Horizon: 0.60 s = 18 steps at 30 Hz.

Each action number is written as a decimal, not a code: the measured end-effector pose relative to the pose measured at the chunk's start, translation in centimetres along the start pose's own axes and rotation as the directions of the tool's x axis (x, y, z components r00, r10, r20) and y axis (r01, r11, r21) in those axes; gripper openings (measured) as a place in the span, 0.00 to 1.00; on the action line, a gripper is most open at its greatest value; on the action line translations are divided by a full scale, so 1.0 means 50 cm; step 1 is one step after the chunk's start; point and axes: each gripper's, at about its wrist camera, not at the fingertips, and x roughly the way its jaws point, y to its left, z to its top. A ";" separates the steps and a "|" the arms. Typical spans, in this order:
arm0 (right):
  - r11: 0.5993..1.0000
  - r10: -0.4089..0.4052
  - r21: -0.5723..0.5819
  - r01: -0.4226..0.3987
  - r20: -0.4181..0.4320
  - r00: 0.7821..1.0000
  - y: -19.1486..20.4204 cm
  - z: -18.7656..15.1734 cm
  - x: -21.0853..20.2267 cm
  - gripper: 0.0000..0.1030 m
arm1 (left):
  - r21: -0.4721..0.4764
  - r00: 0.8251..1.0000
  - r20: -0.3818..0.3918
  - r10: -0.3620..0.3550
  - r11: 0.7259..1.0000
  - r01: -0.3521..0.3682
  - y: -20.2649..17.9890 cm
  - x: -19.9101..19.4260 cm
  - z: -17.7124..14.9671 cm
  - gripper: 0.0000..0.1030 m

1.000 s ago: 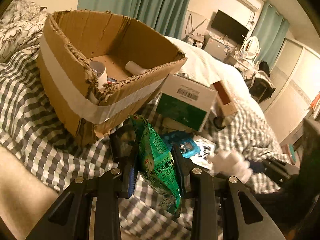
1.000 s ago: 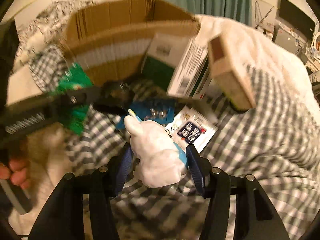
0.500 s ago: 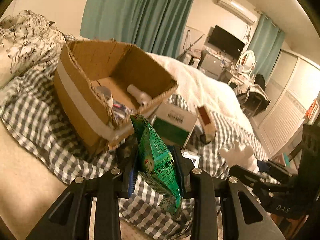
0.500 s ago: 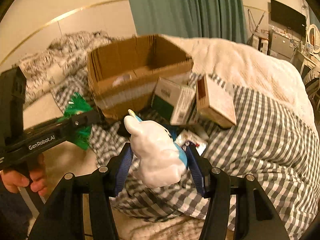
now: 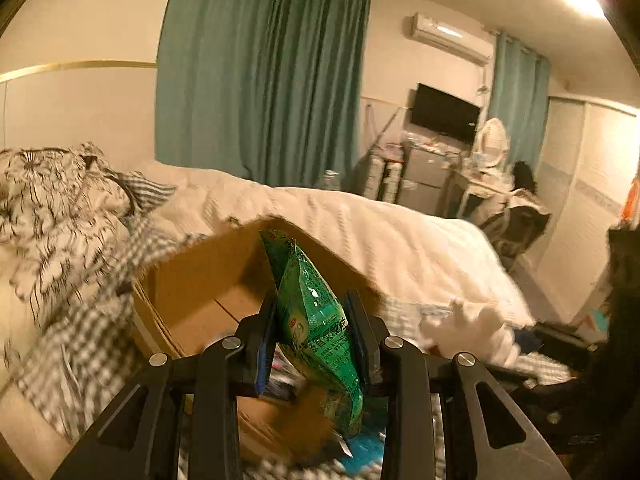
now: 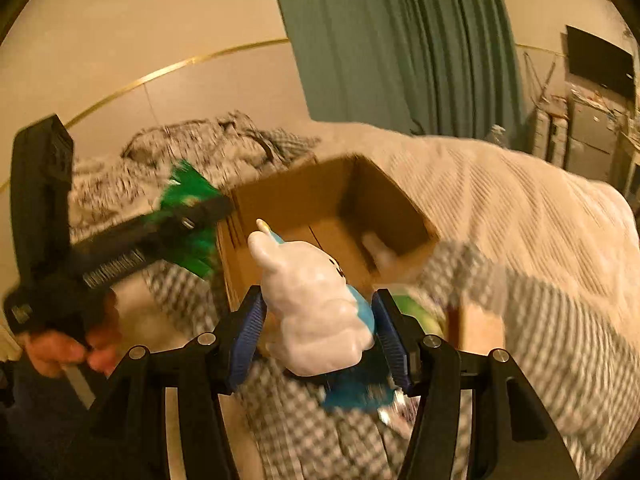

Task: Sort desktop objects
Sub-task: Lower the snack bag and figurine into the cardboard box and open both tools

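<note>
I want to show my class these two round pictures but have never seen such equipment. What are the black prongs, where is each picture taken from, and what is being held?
No robot here: a person holds a hand-operated gripper in each hand, with a wide-angle camera looking along its two prongs. In the left camera's picture, the left gripper clamps a green snack packet. In the right camera's picture, the right gripper clamps a white bunny figurine. Beyond lies an open cardboard box on a checked bedspread.

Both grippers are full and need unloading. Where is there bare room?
Free: the cardboard box floor by its far wall, and the white quilt behind it. Crowded: the checked blanket beside the box, with packets and a small carton.
</note>
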 end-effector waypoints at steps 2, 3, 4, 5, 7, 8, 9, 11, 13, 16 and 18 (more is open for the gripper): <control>1.000 0.002 0.006 -0.002 0.002 1.000 -0.002 0.018 0.046 0.53 | 0.022 0.999 -0.012 0.045 0.999 -0.045 0.019 0.039 -0.017 0.32; 1.000 0.013 0.024 -0.013 -0.004 1.000 -0.007 0.021 0.075 0.53 | 0.018 0.999 -0.020 0.049 0.999 -0.049 0.029 0.055 -0.032 0.32; 0.999 0.021 0.034 -0.020 -0.015 1.000 -0.012 0.022 0.100 0.53 | 0.013 0.999 -0.033 0.042 0.999 -0.042 0.036 0.067 -0.045 0.32; 0.999 0.022 0.041 -0.021 -0.033 0.999 -0.018 0.025 0.131 0.53 | 0.006 0.998 -0.053 0.030 1.000 -0.030 0.044 0.085 -0.059 0.32; 0.999 0.008 0.051 -0.004 -0.067 0.998 -0.032 0.032 0.191 0.53 | 0.013 0.997 -0.075 0.023 1.000 -0.022 0.054 0.118 -0.076 0.32; 0.998 0.009 0.057 -0.004 -0.077 0.997 -0.037 0.034 0.215 0.53 | 0.022 0.996 -0.082 0.021 1.000 -0.020 0.057 0.135 -0.081 0.32; 0.998 0.010 0.061 -0.005 -0.081 0.997 -0.043 0.036 0.231 0.53 | 0.020 0.996 -0.085 0.016 1.000 -0.014 0.060 0.147 -0.085 0.32; 0.997 0.011 0.071 -0.005 -0.085 0.996 -0.054 0.037 0.258 0.53 | -0.009 0.997 -0.083 0.004 1.000 -0.004 0.069 0.160 -0.091 0.32; 0.995 0.018 0.095 -0.010 -0.083 0.996 -0.062 0.034 0.269 0.54 | -0.035 0.998 -0.063 -0.021 0.999 0.019 0.073 0.164 -0.096 0.32; 0.993 0.022 0.117 -0.012 -0.089 0.996 -0.074 0.028 0.273 0.56 | 0.002 0.998 -0.056 -0.005 1.000 0.005 0.064 0.161 -0.100 0.39; 0.991 0.016 0.134 -0.005 -0.080 0.997 -0.079 0.029 0.260 0.69 | -0.002 0.998 -0.060 -0.016 1.000 0.016 0.056 0.152 -0.101 0.72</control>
